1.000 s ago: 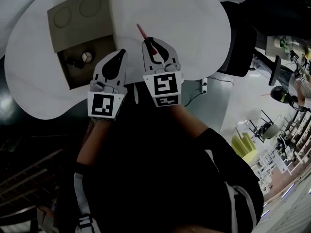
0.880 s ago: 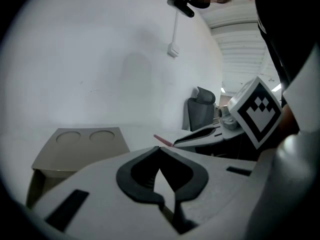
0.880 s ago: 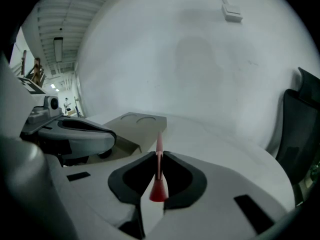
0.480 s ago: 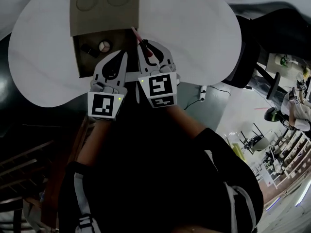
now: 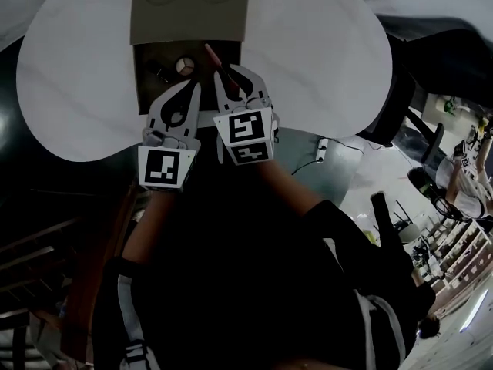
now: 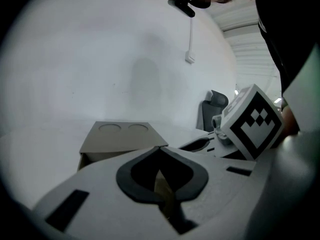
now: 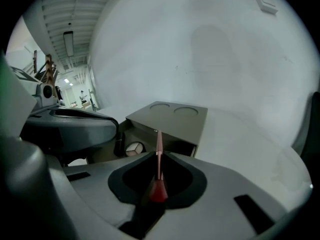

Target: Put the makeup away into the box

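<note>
In the head view, the pink stick is pinched at its red base by the right tool. Its thin end is aimed over the open compartment of the box, probably so that it can be lowered in lengthwise. The left tool, closed on nothing, is kept just beside the right one at the box's near edge, apparently in reserve. A round compact is already stowed inside. The box is carried by a white, rounded worktop, and a dark chair is seen past its edge, with shelving far off.

In the left gripper view, the jaws are pressed together and empty. The box's tan top, marked with two round recesses, lies beyond them on bare white surface.

In the right gripper view, the jaws are clamped on the stick's red base, and its shaft lines up with the compartment. A dark tube lies there beside the compact. A long, lamp-lit room is glimpsed at the left.
</note>
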Available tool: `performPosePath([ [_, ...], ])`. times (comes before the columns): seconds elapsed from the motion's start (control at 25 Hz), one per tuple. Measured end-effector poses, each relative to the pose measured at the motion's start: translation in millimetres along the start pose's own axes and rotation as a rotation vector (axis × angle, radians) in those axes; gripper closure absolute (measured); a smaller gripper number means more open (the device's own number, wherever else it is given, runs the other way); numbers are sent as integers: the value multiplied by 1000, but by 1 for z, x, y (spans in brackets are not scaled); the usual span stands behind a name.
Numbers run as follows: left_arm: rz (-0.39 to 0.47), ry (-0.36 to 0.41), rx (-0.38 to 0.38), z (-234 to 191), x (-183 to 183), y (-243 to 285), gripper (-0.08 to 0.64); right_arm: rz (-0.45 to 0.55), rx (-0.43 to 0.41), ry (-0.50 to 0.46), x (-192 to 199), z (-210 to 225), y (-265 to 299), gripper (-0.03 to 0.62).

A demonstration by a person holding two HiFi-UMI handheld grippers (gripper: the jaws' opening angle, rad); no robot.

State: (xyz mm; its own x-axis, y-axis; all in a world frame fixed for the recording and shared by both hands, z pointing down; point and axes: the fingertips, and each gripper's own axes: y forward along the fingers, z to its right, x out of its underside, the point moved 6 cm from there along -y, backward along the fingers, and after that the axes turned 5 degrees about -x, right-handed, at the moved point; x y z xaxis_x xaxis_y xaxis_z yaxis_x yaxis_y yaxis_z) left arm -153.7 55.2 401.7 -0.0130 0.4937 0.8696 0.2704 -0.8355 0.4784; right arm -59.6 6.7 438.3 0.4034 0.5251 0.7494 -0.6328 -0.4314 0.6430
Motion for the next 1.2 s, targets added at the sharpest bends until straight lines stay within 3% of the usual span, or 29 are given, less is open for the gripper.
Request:
performPosePath([
  [0.36, 25, 11, -11, -15, -1, -6, 557, -70, 4, 18, 5, -9, 18, 529],
  [0.76, 7, -28, -20, -15, 5, -9, 557, -149, 25, 4, 8, -9, 23, 525],
  [0.84, 8, -28, -24, -15, 5, -9, 557, -155, -2, 19, 7, -11, 24, 461],
  [0.92, 10, -28, -27, -14, 4, -9, 557, -144, -22, 30, 6, -12, 22, 421],
  [1.2, 45, -8, -38, -6, -9, -15, 557, -30, 20, 14, -9, 1, -12, 461],
])
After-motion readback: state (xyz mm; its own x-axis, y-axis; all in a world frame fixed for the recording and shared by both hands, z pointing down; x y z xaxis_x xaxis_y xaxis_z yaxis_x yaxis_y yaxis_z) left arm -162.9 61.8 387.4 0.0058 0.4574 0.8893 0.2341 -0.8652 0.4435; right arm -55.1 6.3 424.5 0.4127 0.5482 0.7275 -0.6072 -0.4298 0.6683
